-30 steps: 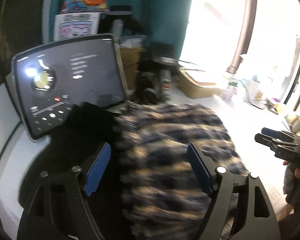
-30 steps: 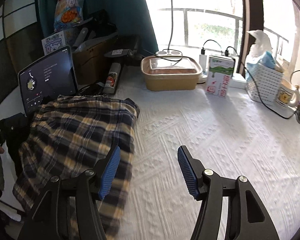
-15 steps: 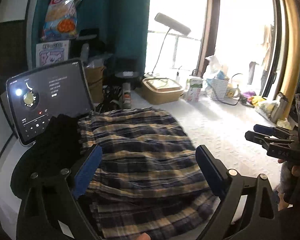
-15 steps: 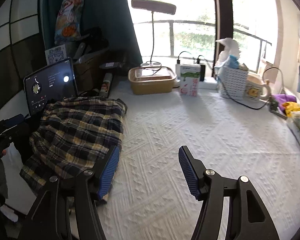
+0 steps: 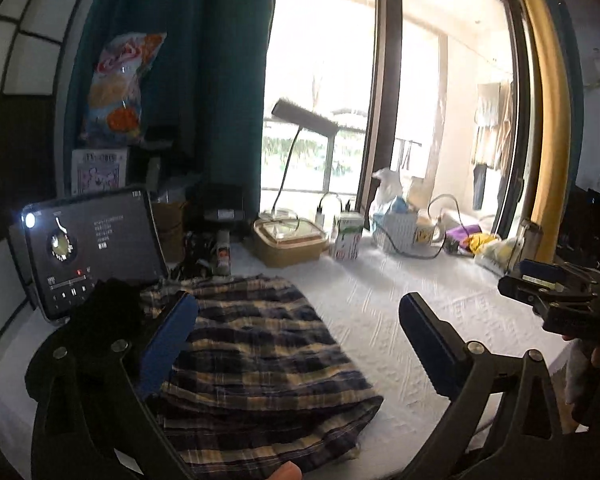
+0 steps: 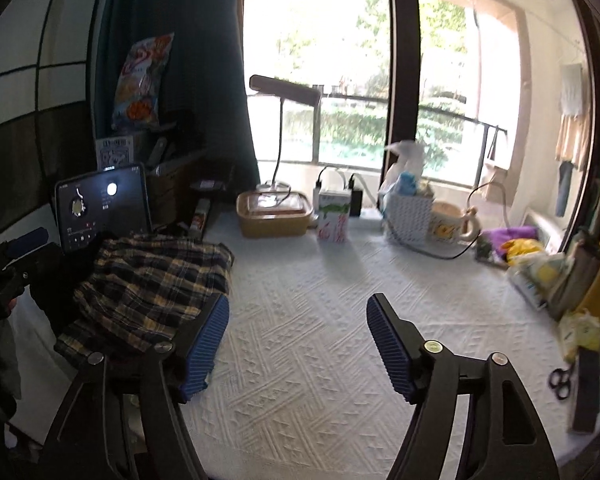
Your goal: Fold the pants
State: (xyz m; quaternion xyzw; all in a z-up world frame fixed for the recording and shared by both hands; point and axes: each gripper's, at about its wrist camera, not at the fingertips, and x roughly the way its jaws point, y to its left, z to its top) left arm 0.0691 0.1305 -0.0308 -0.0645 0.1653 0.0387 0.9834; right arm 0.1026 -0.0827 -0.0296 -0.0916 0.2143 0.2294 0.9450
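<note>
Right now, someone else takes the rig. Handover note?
Left gripper: jaws opening, nothing between them, above the pants.
Right gripper: jaws opening, nothing between them, over bare tablecloth.
Pants: plaid, in a folded bundle at the table's left side, in front of the tablet, with a dark cloth beside them.
Done: pants look folded and released.
Left: check the bundle is tidy; its near edge looks a bit uneven. Tighten the fold if needed.

The tablet (image 5: 88, 248) shows text too small to read. The pants (image 5: 260, 364) – their near-left part, at seven o'clock, is hidden behind the gripper frame.
</note>
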